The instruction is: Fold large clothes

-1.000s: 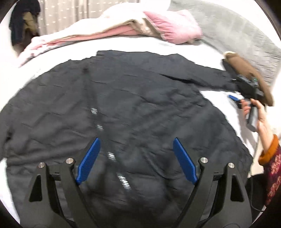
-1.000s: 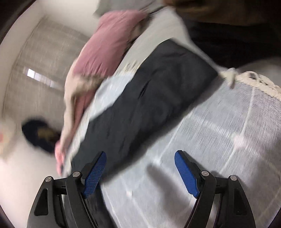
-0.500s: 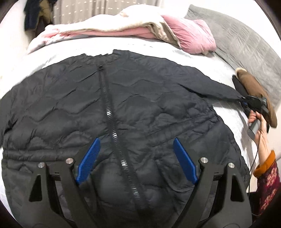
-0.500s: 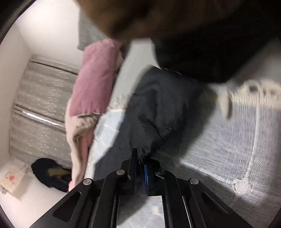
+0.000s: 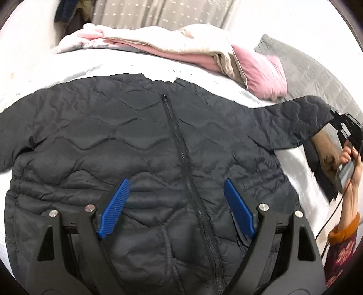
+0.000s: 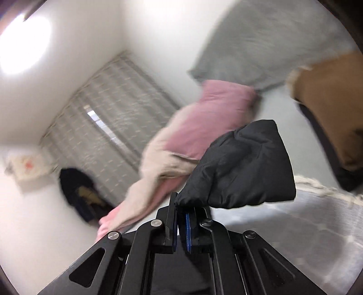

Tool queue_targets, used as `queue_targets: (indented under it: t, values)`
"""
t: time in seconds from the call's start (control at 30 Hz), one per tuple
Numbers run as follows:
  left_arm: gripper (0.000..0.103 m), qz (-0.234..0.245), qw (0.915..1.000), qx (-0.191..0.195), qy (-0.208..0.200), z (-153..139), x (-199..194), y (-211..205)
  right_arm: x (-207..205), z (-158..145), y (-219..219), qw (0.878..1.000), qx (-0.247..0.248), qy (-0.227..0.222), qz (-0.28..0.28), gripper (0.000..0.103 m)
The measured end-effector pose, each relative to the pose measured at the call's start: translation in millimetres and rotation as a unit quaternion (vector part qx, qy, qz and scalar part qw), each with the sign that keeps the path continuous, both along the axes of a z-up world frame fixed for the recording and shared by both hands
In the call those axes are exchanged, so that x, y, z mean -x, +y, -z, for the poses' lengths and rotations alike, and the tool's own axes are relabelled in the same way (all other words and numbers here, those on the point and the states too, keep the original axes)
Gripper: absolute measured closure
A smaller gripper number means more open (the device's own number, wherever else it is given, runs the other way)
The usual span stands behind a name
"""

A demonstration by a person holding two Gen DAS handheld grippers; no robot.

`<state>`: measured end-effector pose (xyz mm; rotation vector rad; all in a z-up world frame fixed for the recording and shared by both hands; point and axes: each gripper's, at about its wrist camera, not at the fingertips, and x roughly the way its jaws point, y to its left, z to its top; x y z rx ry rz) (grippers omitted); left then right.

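Note:
A black quilted jacket (image 5: 140, 140) lies front-up and zipped on the white bed (image 5: 68, 68), collar away from me. My left gripper (image 5: 175, 206) is open and empty, hovering over the jacket's lower front beside the zip. My right gripper (image 6: 180, 211) is shut on the cuff of the jacket's right sleeve (image 6: 245, 168) and holds it lifted off the bed. In the left wrist view the sleeve (image 5: 299, 120) rises to the right gripper (image 5: 340, 127) at the far right.
Folded pink and cream bedding (image 5: 204, 50) lies along the far side of the bed. A grey pillow (image 5: 313, 68) and a brown and black garment (image 6: 329, 109) lie at the right. Curtains (image 5: 158, 13) hang behind.
My right gripper closed on the sleeve cuff and lifted it off the bed. My left gripper shifted left, so the zip now runs right of its centre.

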<state>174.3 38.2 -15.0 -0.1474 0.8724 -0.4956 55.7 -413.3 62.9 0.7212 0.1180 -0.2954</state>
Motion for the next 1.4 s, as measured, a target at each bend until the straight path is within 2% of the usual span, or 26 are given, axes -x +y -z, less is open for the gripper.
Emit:
queue_targets:
  t: [0.13,0.27,0.37,0.53,0.6,0.67,0.73,0.77,0.83,0.87,0.93,1.0,1.03,1.1,1.17,1.2,1.23,1.27,1.3,1.33,1.4]
  values:
    - [0.018,-0.016,0.9986,0.044,0.024,3.9,-8.8,15.5,-34.0,-23.5,67.4,0.996,0.056,0.007,-0.072,0.098]
    - [0.018,-0.029,0.9974,0.061,0.025,4.8,-12.7,27.4,-75.9,-21.3,145.5,0.981,0.114,0.049,-0.150,0.098]
    - [0.018,-0.033,0.9964,0.073,0.026,5.3,-15.8,33.7,-100.7,1.3,202.2,0.962,0.161,0.095,-0.198,0.096]
    - [0.018,-0.039,0.9960,0.078,0.020,7.3,-21.0,39.4,-149.5,71.3,272.8,0.922,0.209,0.197,-0.261,0.095]
    - [0.018,-0.041,0.9960,0.075,0.023,11.0,-22.9,39.2,-159.4,104.2,286.2,0.904,0.207,0.247,-0.280,0.092]
    - [0.018,-0.041,0.9964,0.069,0.026,14.6,-24.3,36.0,-164.7,134.5,289.3,0.887,0.180,0.288,-0.313,0.086]
    - [0.018,-0.038,0.9970,0.062,0.028,16.3,-24.8,32.1,-167.3,153.2,282.1,0.876,0.135,0.312,-0.342,0.072]
    - [0.018,-0.032,0.9973,0.059,0.029,16.8,-26.0,28.9,-167.4,155.7,275.8,0.875,0.106,0.313,-0.355,0.067]
    - [0.018,-0.018,0.9978,0.058,0.028,15.9,-29.8,22.9,-161.9,147.7,258.0,0.881,0.060,0.290,-0.369,0.049]
    - [0.018,-0.015,0.9976,0.062,0.029,15.9,-33.1,21.0,-158.2,139.8,247.7,0.886,0.043,0.273,-0.372,0.045]
    - [0.018,-0.015,0.9959,0.077,0.046,18.1,-45.2,15.1,-149.3,122.6,220.0,0.907,0.022,0.233,-0.351,0.034]
    - [0.018,-0.008,0.9926,0.098,0.072,21.7,-59.7,5.7,-140.9,113.0,197.9,0.925,0.006,0.211,-0.316,0.031]
    - [0.018,-0.004,0.9916,0.099,0.083,24.1,-68.2,-1.4,-136.0,113.1,185.2,0.930,-0.011,0.200,-0.307,0.031]
    - [0.018,-0.006,0.9914,0.084,0.100,30.6,-81.4,-14.2,-132.3,117.0,165.3,0.936,-0.034,0.198,-0.289,0.031]
    - [0.018,-0.012,0.9906,0.060,0.123,43.0,-94.8,-28.3,-128.3,121.0,144.8,0.944,-0.033,0.218,-0.247,0.031]
    - [0.025,-0.015,0.9906,0.048,0.127,47.6,-99.9,-35.1,-129.6,121.4,137.0,0.946,-0.026,0.229,-0.227,0.031]
    - [0.043,-0.016,0.9914,0.043,0.123,48.2,-101.7,-39.6,-132.7,119.4,128.5,0.948,-0.019,0.240,-0.209,0.031]
    - [0.056,-0.012,0.9924,0.040,0.116,47.5,-103.7,-44.9,-135.0,118.7,119.3,0.949,-0.010,0.253,-0.187,0.031]
    - [0.089,-0.007,0.9931,0.041,0.110,45.7,-105.5,-48.7,-134.3,119.8,113.8,0.950,-0.005,0.259,-0.175,0.031]
    - [0.094,-0.004,0.9944,0.042,0.096,39.6,-106.1,-52.2,-130.0,121.8,104.1,0.951,-0.003,0.265,-0.162,0.031]
    - [0.095,-0.010,0.9984,0.036,0.042,21.3,-103.3,-53.2,-129.0,130.8,90.7,0.950,-0.005,0.276,-0.145,0.031]
